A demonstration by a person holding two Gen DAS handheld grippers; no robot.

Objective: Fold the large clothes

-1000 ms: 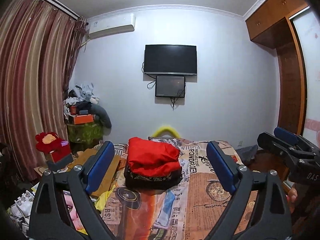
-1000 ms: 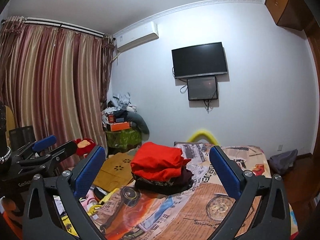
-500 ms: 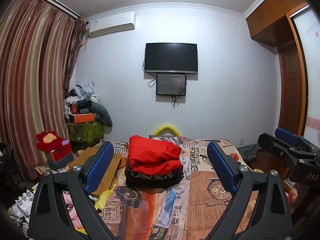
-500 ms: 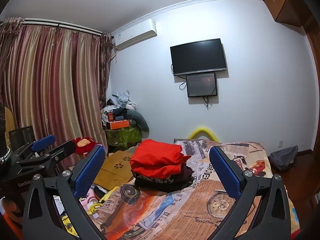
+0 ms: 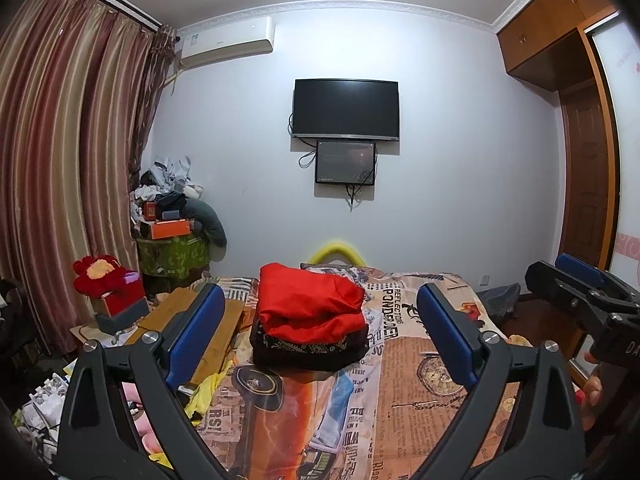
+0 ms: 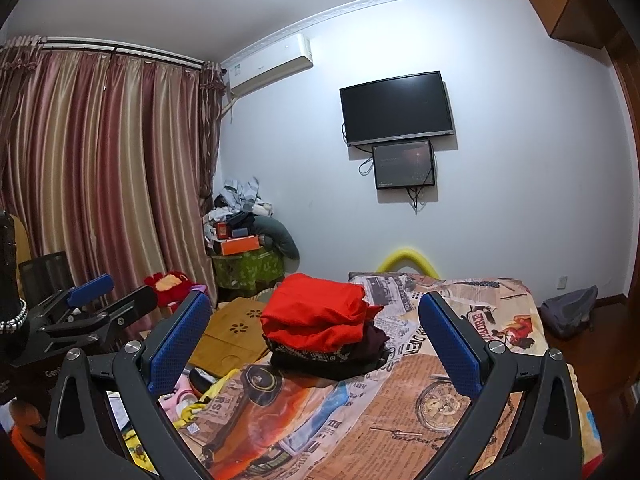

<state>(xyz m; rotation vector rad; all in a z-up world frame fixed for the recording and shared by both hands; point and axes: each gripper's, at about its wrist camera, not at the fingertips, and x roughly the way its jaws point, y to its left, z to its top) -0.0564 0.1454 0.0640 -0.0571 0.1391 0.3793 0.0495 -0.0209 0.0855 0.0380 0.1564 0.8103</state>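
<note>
A folded red garment (image 5: 310, 307) lies on top of a folded dark patterned garment (image 5: 308, 350) in a stack on the bed; the stack also shows in the right wrist view (image 6: 318, 318). My left gripper (image 5: 318, 334) is open and empty, raised above the near part of the bed, short of the stack. My right gripper (image 6: 316, 340) is open and empty at about the same height. The right gripper also shows at the right edge of the left wrist view (image 5: 576, 288). The left gripper also shows at the left edge of the right wrist view (image 6: 92, 304).
The bed has a newspaper-print cover (image 5: 420, 380). A wooden lap table (image 6: 232, 334) and toys lie at the bed's left side. A cluttered green stand (image 5: 174, 254) and curtains (image 5: 60, 180) are on the left. A television (image 5: 346, 108) hangs on the far wall. A wardrobe (image 5: 584, 160) stands right.
Both grippers have tilted slightly upward and pulled back a little; the clothes stack sits lower in both views. Both stay open and empty. The stack has not moved.
</note>
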